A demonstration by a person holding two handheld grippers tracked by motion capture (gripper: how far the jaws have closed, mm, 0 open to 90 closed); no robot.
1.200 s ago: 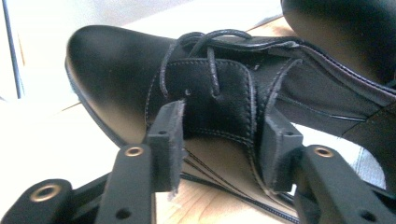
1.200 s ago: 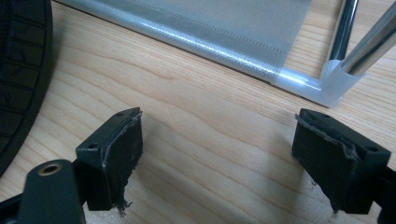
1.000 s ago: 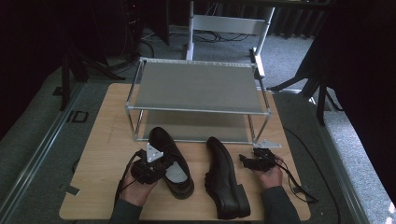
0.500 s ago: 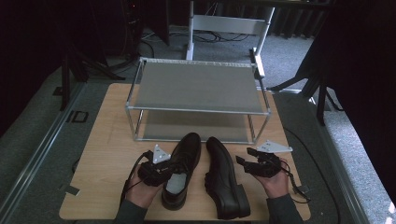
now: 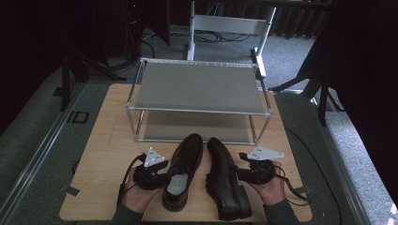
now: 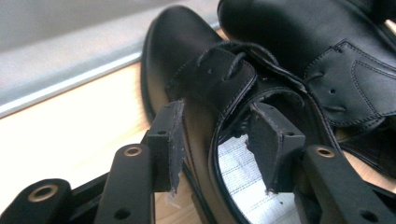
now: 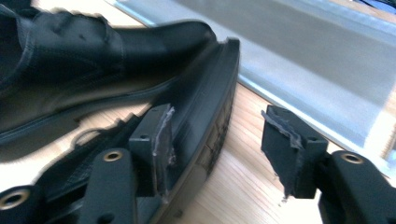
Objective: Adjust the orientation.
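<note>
On a wooden table (image 5: 108, 140) ringed by grey carpet (image 5: 42, 140), two black shoes (image 5: 184, 173) are pointing toward the shoe rack (image 5: 197, 89); your left gripper (image 5: 157, 178) is straddling one collar, jaws parted, while your right gripper (image 5: 244, 172) is gaping beside the other.

High view overhead, gripper views close, sharing shoes (image 5: 184, 173)

Two shoes (image 5: 183, 168) side by side before rack (image 5: 197, 89)
</note>
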